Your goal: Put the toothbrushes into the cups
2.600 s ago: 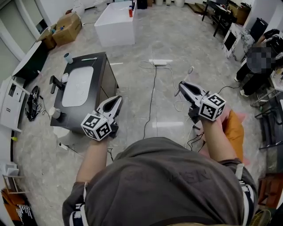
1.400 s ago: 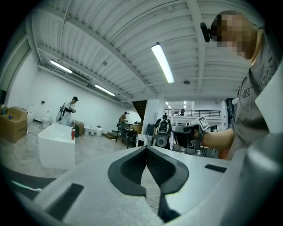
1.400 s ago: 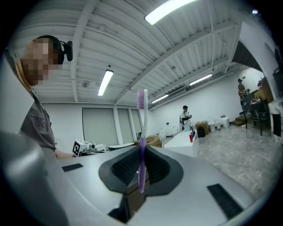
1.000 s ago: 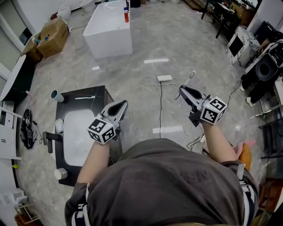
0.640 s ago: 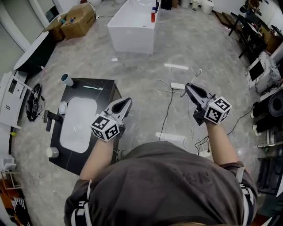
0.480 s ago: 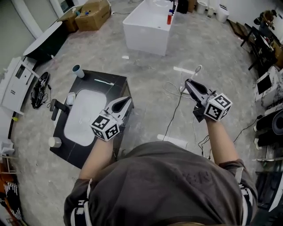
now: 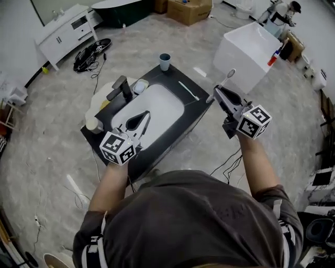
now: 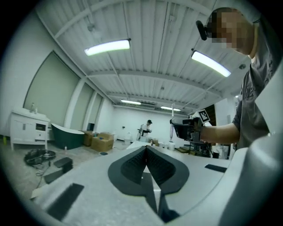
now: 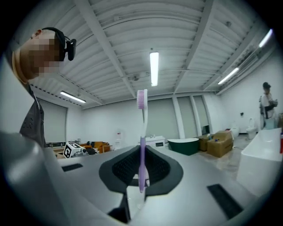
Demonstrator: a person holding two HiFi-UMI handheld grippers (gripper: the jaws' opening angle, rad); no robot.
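Observation:
A black vanity top (image 7: 196,107) carries a white basin. At its far corner stands a blue-grey cup (image 7: 165,61), and a white cup (image 7: 93,124) stands at the near left corner. A white toothbrush (image 7: 188,90) lies flat on the right side. My left gripper (image 7: 142,116) hovers over the basin, shut and holding nothing (image 8: 146,148). My right gripper (image 7: 217,92) is off the vanity's right edge, shut on a purple-and-white toothbrush (image 9: 142,119) that stands upright with its bristles on top (image 7: 230,73).
A black faucet (image 7: 120,89) and a small white dish (image 7: 140,86) sit behind the basin. Around the vanity are a white tub (image 7: 251,49), a white cabinet (image 7: 65,34), a cardboard box (image 7: 188,8) and floor cables (image 7: 86,52). A person (image 7: 280,10) stands far back.
The view has swung round, so the vanity now lies straight ahead. Both grippers have moved over to it, the left above the basin. The right still holds the toothbrush.

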